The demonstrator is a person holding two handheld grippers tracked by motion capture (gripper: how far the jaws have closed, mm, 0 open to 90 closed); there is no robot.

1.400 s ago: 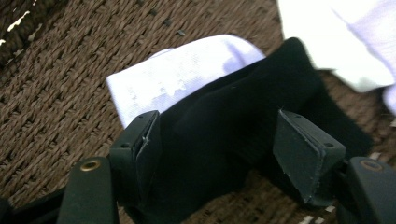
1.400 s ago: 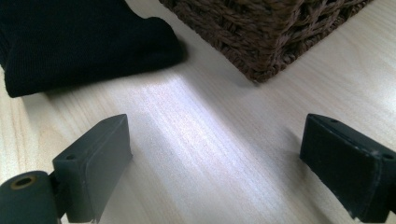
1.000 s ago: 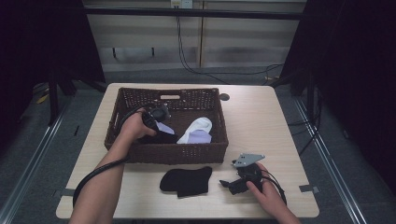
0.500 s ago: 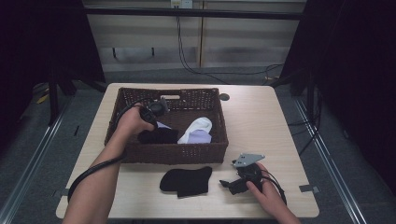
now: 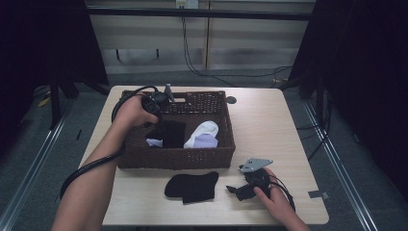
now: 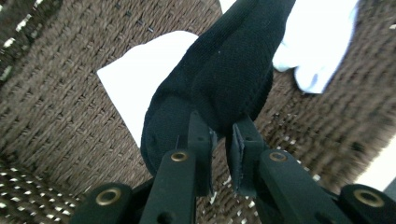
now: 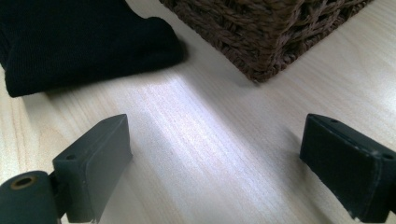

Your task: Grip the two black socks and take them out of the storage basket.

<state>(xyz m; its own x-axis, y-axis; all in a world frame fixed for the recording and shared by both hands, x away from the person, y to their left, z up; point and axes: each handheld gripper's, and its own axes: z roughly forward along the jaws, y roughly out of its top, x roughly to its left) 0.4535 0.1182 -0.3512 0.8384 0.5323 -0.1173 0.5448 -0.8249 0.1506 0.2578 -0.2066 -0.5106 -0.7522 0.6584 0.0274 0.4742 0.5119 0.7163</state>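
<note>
Hanging from your left gripper [image 5: 161, 107], a black sock [image 5: 167, 133] droops over the left half of the wicker basket [image 5: 175, 157]. Your jaws are clamped tight on one end of it; in the left gripper view the pads pinch the dark knit [image 6: 224, 79], and they have just finished closing on it. Its long axis runs roughly straight down from the pinch, the free end pointing into the basket, where it seems to reach near the clothes on the bottom.

Around it: a white sock [image 5: 203, 130] lies bunched in the right half of the basket with a pale lilac piece [image 5: 208, 141] against it, and another pale piece [image 5: 154, 142] peeks out just beside the hanging sock's lower end. The basket's woven walls stand on every side of the sock, and its near wall sits between the sock and you.

On the table [image 5: 269, 120] in front of the basket lies a second black sock [image 5: 191, 186], flat, its length running left to right, close to the near wall but apart from it. Your right gripper [image 5: 240, 190] rests on the table just right of that sock, jaws spread wide with bare wood between them, pointing toward the sock [image 7: 79, 42] and the basket's corner [image 7: 261, 42].
</note>
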